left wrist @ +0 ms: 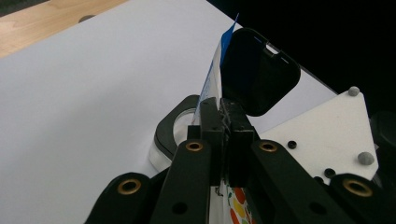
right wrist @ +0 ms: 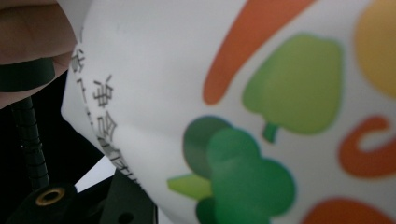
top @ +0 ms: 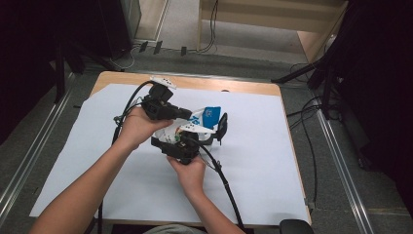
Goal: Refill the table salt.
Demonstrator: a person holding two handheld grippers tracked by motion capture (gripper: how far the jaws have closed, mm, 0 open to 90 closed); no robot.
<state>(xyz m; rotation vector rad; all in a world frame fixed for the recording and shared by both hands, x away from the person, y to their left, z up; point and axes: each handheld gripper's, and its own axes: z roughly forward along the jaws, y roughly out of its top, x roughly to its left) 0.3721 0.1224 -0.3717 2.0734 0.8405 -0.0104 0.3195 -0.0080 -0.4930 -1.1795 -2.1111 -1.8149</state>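
A white pouch [top: 208, 114] with a blue top and printed vegetables is held up above the table's middle. My left gripper [top: 190, 117] comes in from the left and is shut on the pouch's thin edge; in the left gripper view its jaws [left wrist: 226, 112] pinch that edge [left wrist: 211, 86]. My right gripper [top: 209, 132] reaches in from below, and the pouch's body stands between its wide black pads [left wrist: 259, 77]. The printed pouch [right wrist: 233, 93] sits very close in the right gripper view, with one black jaw at the bottom left.
A large white sheet [top: 268, 161] covers the wooden table [top: 234, 87]. Both forearms enter from the bottom edge, and black cables [top: 226, 185] trail from the grippers over the sheet. Dark stands and floor cables lie beyond the table's right side.
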